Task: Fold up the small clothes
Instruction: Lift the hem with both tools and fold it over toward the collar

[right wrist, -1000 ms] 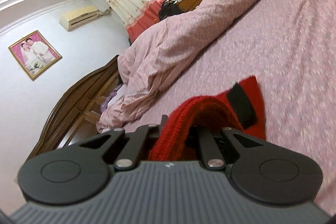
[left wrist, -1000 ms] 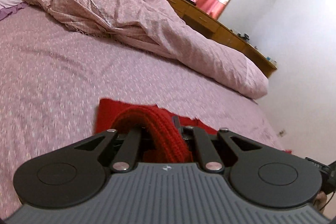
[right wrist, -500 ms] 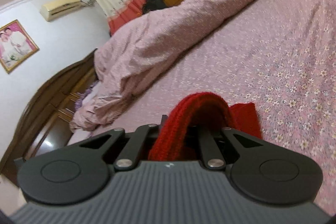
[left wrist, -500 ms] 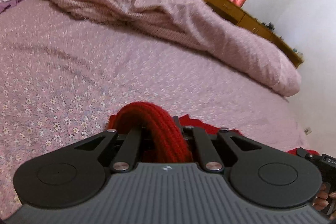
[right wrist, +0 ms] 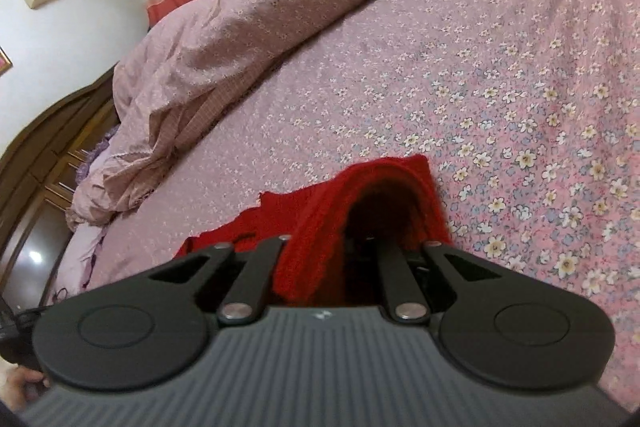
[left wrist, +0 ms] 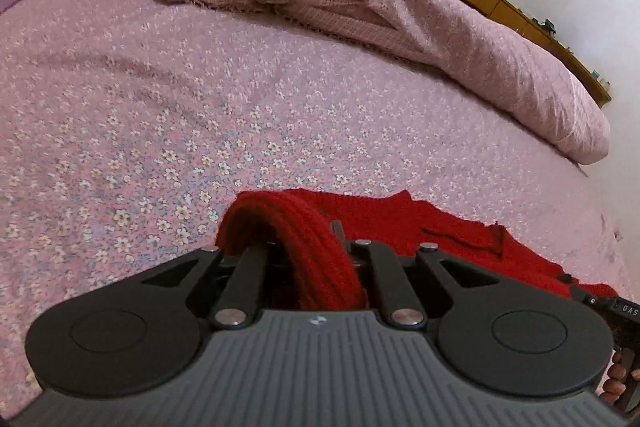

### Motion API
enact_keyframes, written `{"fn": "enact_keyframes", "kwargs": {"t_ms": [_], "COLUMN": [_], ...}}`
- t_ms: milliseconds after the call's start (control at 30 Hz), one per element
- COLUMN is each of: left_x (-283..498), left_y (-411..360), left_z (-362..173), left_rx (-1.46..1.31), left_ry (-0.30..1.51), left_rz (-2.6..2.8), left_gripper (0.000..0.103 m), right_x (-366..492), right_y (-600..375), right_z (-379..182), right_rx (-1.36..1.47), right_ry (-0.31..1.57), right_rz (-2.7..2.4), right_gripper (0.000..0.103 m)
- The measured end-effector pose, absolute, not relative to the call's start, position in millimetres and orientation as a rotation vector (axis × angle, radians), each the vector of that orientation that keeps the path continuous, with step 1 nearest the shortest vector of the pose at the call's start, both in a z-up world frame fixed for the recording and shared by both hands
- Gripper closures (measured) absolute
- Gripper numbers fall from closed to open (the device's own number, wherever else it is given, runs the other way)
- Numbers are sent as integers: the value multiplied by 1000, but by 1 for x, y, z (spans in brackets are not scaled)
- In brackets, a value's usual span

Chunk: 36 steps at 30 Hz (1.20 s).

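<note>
The fingertips of the left gripper are hidden under a bunched ridge of the red knitted garment, and the garment's near edge is cut off by the gripper body. The jaws are opening slightly, with the knit between them. The rest of the garment is spread flat on the floral bedsheet, to the right of the ridge. The right gripper is likewise buried in an arched fold of knit, its jaws also opening. The fabric is bright red, ribbed and thick.
</note>
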<state>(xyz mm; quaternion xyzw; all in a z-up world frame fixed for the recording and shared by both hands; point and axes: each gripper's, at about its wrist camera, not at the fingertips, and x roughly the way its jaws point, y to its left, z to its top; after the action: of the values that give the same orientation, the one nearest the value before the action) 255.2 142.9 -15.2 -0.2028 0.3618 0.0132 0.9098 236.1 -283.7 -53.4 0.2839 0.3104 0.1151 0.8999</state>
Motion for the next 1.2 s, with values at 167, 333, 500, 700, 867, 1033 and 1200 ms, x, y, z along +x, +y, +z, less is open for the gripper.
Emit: {"fn": "enact_keyframes", "kwargs": {"t_ms": [167, 333, 500, 700, 867, 1033, 1200], "left_x": [228, 203, 189, 186, 197, 219, 252], "left_y": [133, 129, 113, 79, 65, 61, 61], "left_z": [9, 30, 29, 3, -25, -26, -20], "left_rx": [-357, -361, -402, -318, -276, -201, -177], "left_ry": [715, 657, 679, 755, 813, 754, 701], "left_rz": [48, 3, -68, -123, -140, -124, -93], "left_gripper": [46, 40, 38, 38, 38, 38, 38], "right_x": [220, 198, 178, 178, 187, 201, 221], "right_y": [-287, -296, -284, -252, -233, -230, -235], "right_z": [-41, -34, -33, -39, -40, -36, -33], "right_rx": [639, 691, 726, 670, 599, 589, 595], "right_ry": [616, 583, 606, 672, 673, 659, 581], "right_rz": [241, 247, 306, 391, 402, 418, 375], "right_gripper": [41, 40, 40, 40, 40, 40, 40]}}
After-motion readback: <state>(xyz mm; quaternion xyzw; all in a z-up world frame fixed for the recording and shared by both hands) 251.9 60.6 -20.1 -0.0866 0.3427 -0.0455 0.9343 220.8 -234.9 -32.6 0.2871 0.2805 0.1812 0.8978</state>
